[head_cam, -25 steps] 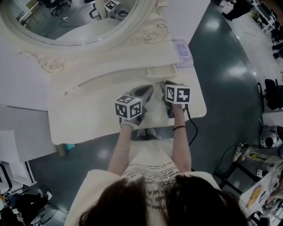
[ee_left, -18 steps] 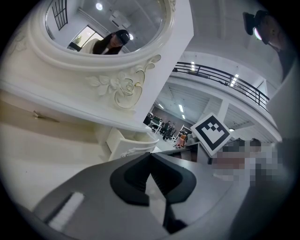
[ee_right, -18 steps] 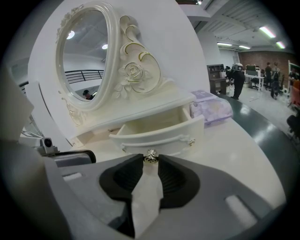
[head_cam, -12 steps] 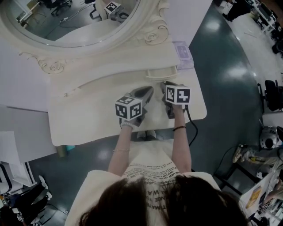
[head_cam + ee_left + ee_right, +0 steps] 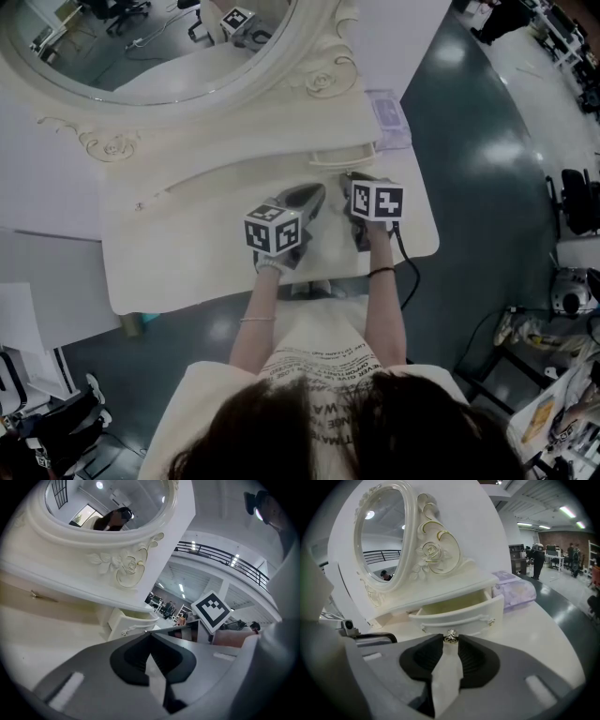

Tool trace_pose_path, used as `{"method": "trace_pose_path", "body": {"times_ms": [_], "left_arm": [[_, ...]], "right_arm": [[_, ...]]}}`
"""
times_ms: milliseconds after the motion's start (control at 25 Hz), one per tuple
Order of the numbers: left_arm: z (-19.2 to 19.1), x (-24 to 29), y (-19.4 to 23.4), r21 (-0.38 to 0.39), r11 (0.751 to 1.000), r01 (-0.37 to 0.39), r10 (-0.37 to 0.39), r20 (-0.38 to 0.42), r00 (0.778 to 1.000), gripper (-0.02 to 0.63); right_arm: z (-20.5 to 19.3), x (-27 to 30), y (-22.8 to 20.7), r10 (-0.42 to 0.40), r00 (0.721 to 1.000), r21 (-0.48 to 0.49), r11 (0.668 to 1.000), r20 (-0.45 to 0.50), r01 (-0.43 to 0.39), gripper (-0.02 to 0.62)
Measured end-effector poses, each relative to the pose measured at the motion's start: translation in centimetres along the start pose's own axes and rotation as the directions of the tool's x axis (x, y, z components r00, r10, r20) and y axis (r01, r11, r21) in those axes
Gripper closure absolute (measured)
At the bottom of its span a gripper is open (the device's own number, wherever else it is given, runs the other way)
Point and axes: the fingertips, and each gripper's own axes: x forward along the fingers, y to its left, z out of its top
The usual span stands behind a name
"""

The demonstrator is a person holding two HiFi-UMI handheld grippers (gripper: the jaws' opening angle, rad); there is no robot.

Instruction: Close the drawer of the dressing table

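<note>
The cream dressing table [image 5: 187,244] has a small drawer [image 5: 342,153] pulled out at its right, under the mirror. From the right gripper view the drawer [image 5: 459,616] stands open, its inside bare. Its round metal knob [image 5: 450,637] sits between the tips of my right gripper [image 5: 450,640], which is shut on it. In the head view my right gripper [image 5: 351,180] reaches to the drawer front. My left gripper [image 5: 314,193] rests beside it over the table top; its jaws [image 5: 149,632] meet with nothing between them. The drawer [image 5: 131,620] shows ahead of it.
An oval mirror [image 5: 159,37] in a carved frame stands behind the table top. A purple tissue pack [image 5: 386,112] lies right of the drawer. A second, shut drawer front [image 5: 33,602] is at the left. The table edge and dark floor [image 5: 469,187] lie to the right.
</note>
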Motion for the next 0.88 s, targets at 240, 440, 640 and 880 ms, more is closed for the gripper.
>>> {"method": "trace_pose_path", "body": {"times_ms": [240,440,640,880], "left_arm": [[0.3,0.4,0.2,-0.003,1.000,-0.002,0.002,0.001,1.000,0.604],[0.4,0.6,0.5,-0.003,1.000,-0.001,0.001,0.000,1.000,0.604],[0.6,0.8,0.8,-0.001,1.000,-0.006,0.006,0.003,1.000,0.604],[0.9,1.0,1.1,-0.001,1.000,-0.011,0.011,0.005,1.000,0.604]], "right_arm": [[0.5,0.2,-0.2,0.000,1.000,-0.002,1.000,0.002,0.000,0.502],[0.9,0.6,-0.2,0.002,1.000,-0.005,1.000,0.006,-0.002,0.502],[1.3,0.9,-0.2,0.007,1.000,-0.007,1.000,0.012,-0.007,0.502],[1.7,1.3,-0.2,0.015,1.000,-0.013,1.000,0.015,-0.015,0.502]]}}
